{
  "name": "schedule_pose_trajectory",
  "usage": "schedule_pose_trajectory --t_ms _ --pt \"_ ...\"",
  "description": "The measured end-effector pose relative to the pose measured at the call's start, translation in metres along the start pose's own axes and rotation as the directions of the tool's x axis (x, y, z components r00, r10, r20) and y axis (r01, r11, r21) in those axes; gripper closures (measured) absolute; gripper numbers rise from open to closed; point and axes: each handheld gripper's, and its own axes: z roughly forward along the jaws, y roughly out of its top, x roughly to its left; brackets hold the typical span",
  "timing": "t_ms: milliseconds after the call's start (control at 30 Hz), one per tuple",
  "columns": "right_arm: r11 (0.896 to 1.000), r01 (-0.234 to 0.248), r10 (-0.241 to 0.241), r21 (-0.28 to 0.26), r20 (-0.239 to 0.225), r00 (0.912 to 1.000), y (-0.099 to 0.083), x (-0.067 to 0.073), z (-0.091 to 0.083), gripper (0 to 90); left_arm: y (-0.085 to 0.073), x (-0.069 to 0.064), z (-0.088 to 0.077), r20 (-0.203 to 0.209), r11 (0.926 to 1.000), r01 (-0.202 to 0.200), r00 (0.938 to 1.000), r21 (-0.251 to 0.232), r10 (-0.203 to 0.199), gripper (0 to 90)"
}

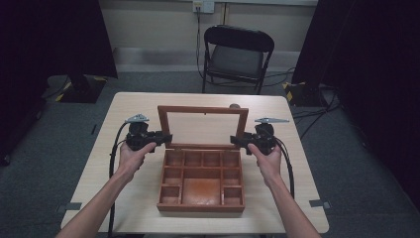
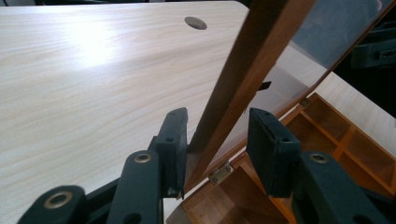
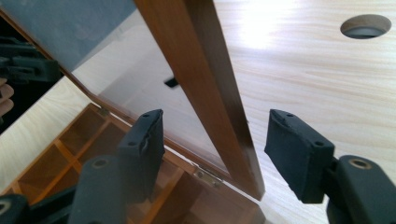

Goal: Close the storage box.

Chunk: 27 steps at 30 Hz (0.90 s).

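Observation:
A brown wooden box (image 1: 200,207) with several small compartments sits mid-table, and nothing shows in them. Its glass-paned lid (image 1: 203,110) stands upright at the back. My left gripper (image 1: 165,137) is at the lid's left side rail and my right gripper (image 1: 236,140) at its right side rail. In the left gripper view, the left gripper (image 2: 217,149) is open with the lid rail (image 2: 243,79) between its jaws, close against the left jaw. In the right gripper view, the right gripper (image 3: 219,154) is open astride the other lid rail (image 3: 201,79), with gaps on both sides.
The light wooden table (image 1: 138,193) has a round cable hole (image 1: 234,106) just behind the lid. A black folding chair (image 1: 237,54) stands beyond the far edge. Dark curtains hang at both sides of the room.

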Motion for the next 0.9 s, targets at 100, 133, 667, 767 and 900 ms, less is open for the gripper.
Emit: schedule_pose_trajectory --t_ms 100,133,667,767,900 --pt "1.0 -0.004 0.004 -0.012 0.011 0.9999 0.002 0.003 -0.002 27.7 -0.001 -0.002 -0.001 -0.002 1.0 -0.005 1.0 -0.003 0.005 58.2" --pt "0.999 0.01 -0.009 -0.032 0.021 0.9997 0.004 0.005 -0.004 26.9 -0.001 -0.002 -0.002 0.0 0.9999 -0.012 0.9999 0.002 0.012 58.1" --pt "0.998 0.028 -0.029 -0.052 -0.007 0.9996 0.005 0.018 -0.007 36.4 0.006 -0.01 -0.011 0.0 0.9991 -0.014 0.9999 -0.039 0.014 42.3" --pt "0.998 0.03 -0.031 -0.055 -0.008 0.9995 0.004 0.019 -0.007 36.4 0.007 -0.01 -0.014 0.001 0.9986 -0.012 0.9999 -0.051 0.012 41.4" --pt "0.998 0.034 -0.035 -0.053 -0.017 0.9992 0.002 0.021 -0.01 36.3 0.007 -0.014 -0.017 -0.007 0.9979 -0.03 0.9995 -0.057 0.03 38.9"
